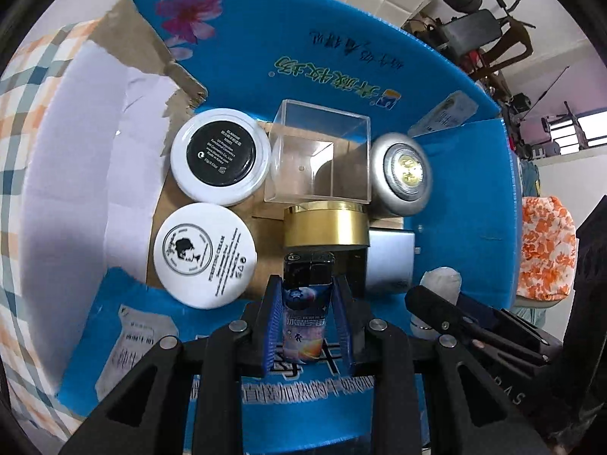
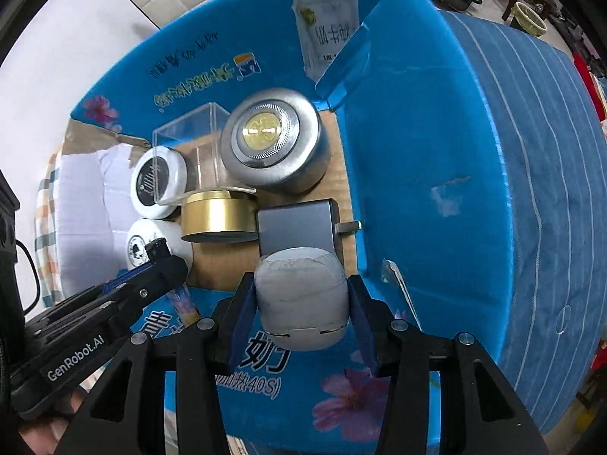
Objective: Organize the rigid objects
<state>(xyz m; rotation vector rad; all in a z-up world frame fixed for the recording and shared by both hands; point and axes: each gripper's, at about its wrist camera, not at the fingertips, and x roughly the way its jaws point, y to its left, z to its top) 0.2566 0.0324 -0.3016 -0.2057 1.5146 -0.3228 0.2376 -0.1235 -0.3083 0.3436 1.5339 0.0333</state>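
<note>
My left gripper (image 1: 307, 284) is shut on a blue lighter (image 1: 305, 311) with a black top, held upright over the near edge of a blue cardboard box (image 1: 466, 197). My right gripper (image 2: 301, 278) is shut on a grey-white rounded case (image 2: 301, 299), just above a grey rectangular charger (image 2: 296, 223). On the box's brown floor lie two white round jars (image 1: 220, 157) (image 1: 205, 256), a clear acrylic cube (image 1: 318, 159), a silver round shaver head (image 2: 273, 144) and a gold-lidded tin (image 2: 218, 216). The left gripper's fingertips (image 2: 157, 248) show at the lower left of the right wrist view.
The box's blue flaps (image 2: 417, 174) stand up around the floor, with a torn brown flap (image 1: 151, 49) at the left. A checkered cloth (image 1: 22, 121) lies left of the box, a blue striped cloth (image 2: 538, 189) to its right. Chairs and clutter (image 1: 478, 34) stand behind.
</note>
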